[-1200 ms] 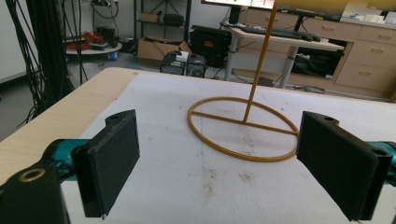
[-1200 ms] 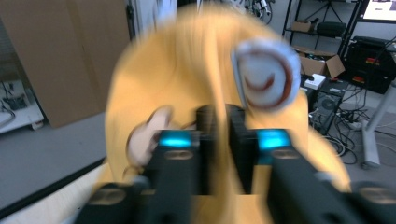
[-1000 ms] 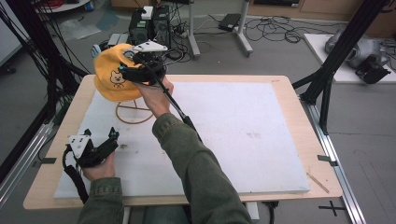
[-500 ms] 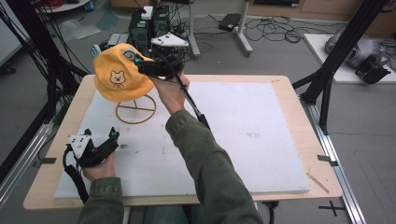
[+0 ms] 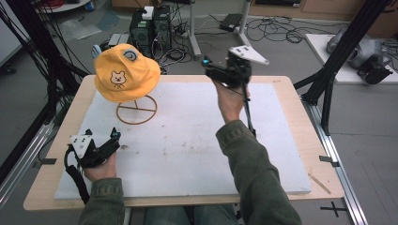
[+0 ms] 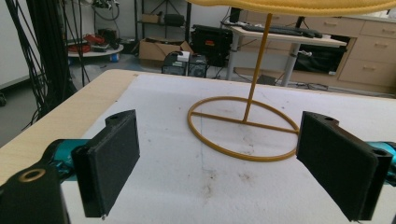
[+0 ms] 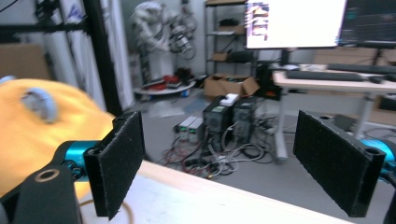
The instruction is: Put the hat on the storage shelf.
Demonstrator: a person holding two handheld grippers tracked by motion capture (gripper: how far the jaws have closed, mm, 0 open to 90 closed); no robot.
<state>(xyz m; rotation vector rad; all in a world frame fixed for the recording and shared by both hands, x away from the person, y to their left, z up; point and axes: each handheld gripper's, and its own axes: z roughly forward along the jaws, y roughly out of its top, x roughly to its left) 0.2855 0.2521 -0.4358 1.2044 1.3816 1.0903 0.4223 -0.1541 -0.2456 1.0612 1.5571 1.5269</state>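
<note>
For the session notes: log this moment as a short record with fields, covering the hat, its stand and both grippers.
hat: yellow hat with a bear face, sitting on top of the stand
stand: gold wire stand, ring base flat on the white mat
right gripper: right gripper raised over the table's far edge, apart from the hat, jaws open and empty, having just been opening
left gripper: left gripper low over the mat near the stand, jaws open, empty
</note>
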